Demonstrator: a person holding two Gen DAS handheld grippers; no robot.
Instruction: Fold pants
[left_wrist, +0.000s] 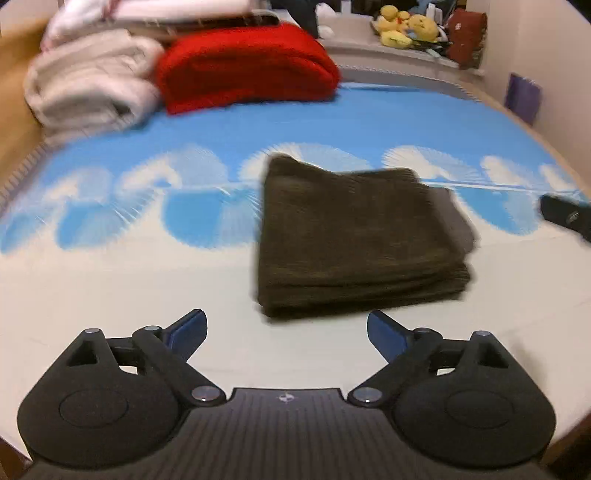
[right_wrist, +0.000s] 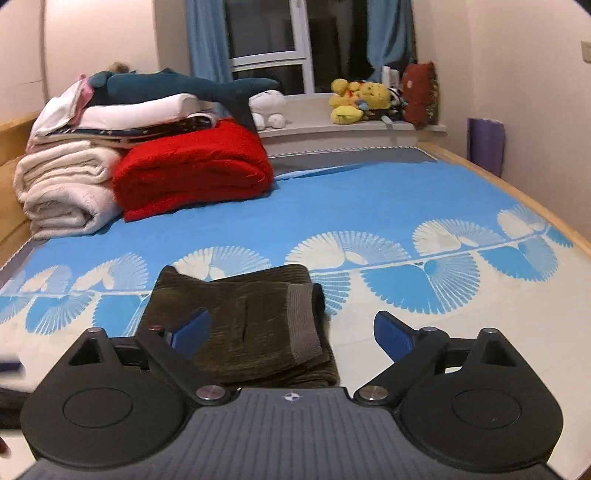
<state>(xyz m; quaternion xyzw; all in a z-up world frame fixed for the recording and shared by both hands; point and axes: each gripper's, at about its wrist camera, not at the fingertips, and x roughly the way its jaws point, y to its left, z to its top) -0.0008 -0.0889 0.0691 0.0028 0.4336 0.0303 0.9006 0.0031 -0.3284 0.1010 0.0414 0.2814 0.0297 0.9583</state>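
While pants (left_wrist: 354, 236) lie folded, both grippers gape above.

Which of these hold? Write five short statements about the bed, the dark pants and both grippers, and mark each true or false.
1. The dark olive corduroy pants lie folded into a compact stack on the blue and white patterned bedsheet. True.
2. The left gripper is clamped on the pants. False: its jaws stand wide open with nothing between them.
3. The folded red blanket lies beside a cream rolled blanket. True.
4. The right gripper holds the waistband. False: it is open, above the pants.
5. The yellow plush toys sit on the bedsheet. False: they are on the window sill.
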